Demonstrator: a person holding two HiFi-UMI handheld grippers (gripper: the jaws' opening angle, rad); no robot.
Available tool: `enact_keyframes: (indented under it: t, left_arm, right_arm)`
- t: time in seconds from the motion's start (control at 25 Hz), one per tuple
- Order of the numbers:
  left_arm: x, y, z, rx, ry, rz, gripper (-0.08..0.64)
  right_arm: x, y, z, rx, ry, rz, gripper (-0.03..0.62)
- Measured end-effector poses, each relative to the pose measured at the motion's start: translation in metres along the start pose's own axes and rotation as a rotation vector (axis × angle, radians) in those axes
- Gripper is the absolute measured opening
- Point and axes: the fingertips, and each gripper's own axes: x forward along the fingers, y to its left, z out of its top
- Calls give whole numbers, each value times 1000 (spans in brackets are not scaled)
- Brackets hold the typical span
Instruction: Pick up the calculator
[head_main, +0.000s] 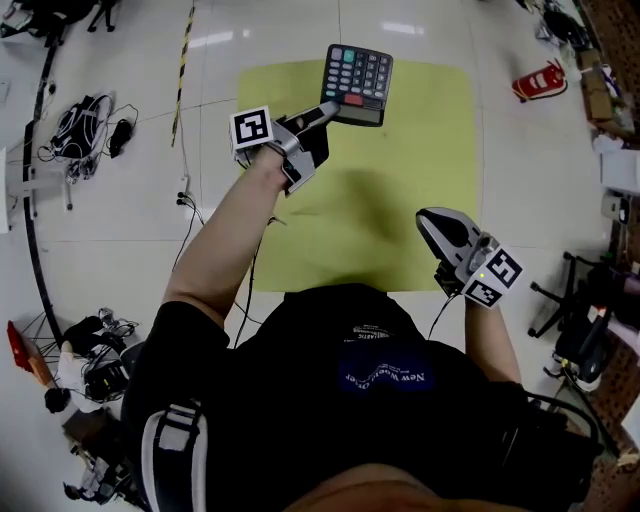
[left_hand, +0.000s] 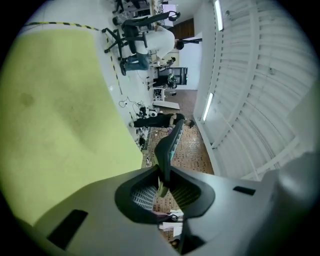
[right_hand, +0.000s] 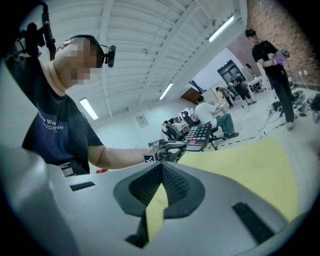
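A wide white tiled floor (head_main: 120, 250) fills the room. A yellow-green mat (head_main: 400, 210) lies on it in the middle of the head view.

The jaws of the left gripper (head_main: 327, 108) are clenched on the calculator (head_main: 358, 82). They pinch only its near edge. In the left gripper view the thin body shows edge-on between them. The calculator is up in the air above the mat, near the top middle of the head view, with its keys showing there.

Most of the calculator sticks out past the jaws, so I think it could tip or slip. A firm squeeze and a slow, steady lift with no sudden twist look best.

The right gripper (head_main: 428, 218) hangs at the lower right of the mat. Its jaws are closed together on nothing, and it does best staying out of the way.

Cables (head_main: 85, 125) lie at the upper left of the floor, and a chair (head_main: 580, 320) stands at the right edge.
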Motion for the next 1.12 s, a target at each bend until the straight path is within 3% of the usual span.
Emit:
enact_keyframes:
  t: [0.28, 0.52, 0.92, 1.12]
  left_arm:
    - [-74, -97, -27, 82, -66, -64, 66]
    - [-143, -159, -63, 90, -137, -117, 66]
    - [-222, -202, -124, 119, -152, -178, 66]
    - [-241, -202, -139, 138, -176, -201, 67]
  right_arm:
    - [1, 38, 43, -105, -38, -40, -14]
    - [-7, 73, 87, -170, -93, -62, -14]
    - [-13, 115, 131, -291, -150, -114, -14]
    - [-17, 119, 140, -276, -196, -136, -14]
